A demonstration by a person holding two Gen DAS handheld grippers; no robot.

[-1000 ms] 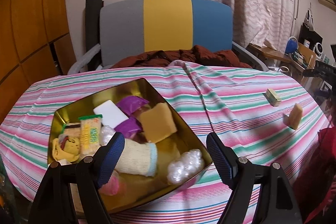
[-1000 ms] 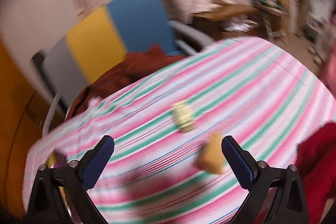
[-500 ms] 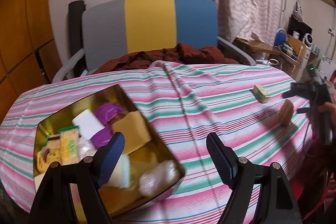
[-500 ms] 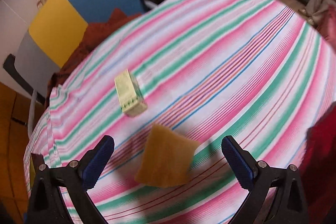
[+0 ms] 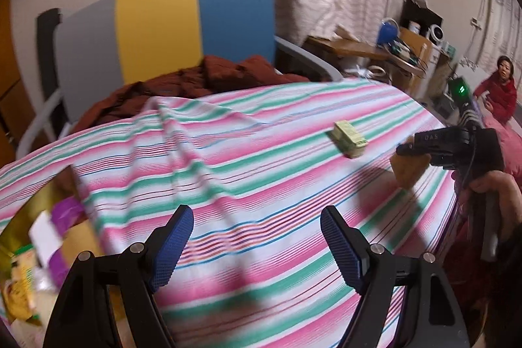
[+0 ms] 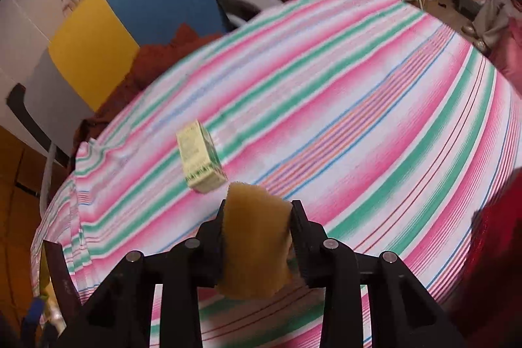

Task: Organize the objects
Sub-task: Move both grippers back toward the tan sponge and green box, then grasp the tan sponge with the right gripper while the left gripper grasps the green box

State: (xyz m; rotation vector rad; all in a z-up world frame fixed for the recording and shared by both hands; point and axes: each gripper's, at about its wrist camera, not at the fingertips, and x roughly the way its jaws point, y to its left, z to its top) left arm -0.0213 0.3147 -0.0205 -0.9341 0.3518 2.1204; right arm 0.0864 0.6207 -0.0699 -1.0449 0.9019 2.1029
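The tan sponge point(image 6: 256, 237) sat clenched between the fingers of the right gripper point(image 6: 257, 217), low over the striped tablecloth point(image 6: 359, 106) on the right side. Just beyond it the small pale green box point(image 6: 199, 158) lay loose on the cloth, not yet collected. The left gripper point(image 5: 257, 237) hung spread and empty. At far left the gold tin point(image 5: 36, 204), blurred, seemed already to hold several items; two pieces appeared left to go in.

I see a tan sponge point(image 6: 256, 237) pinched upright between my right gripper's point(image 6: 257, 217) pads, a pale green carton point(image 6: 199, 160) lying on its side just beyond it, and a gold tin point(image 5: 19, 227) of blurred items at far left.
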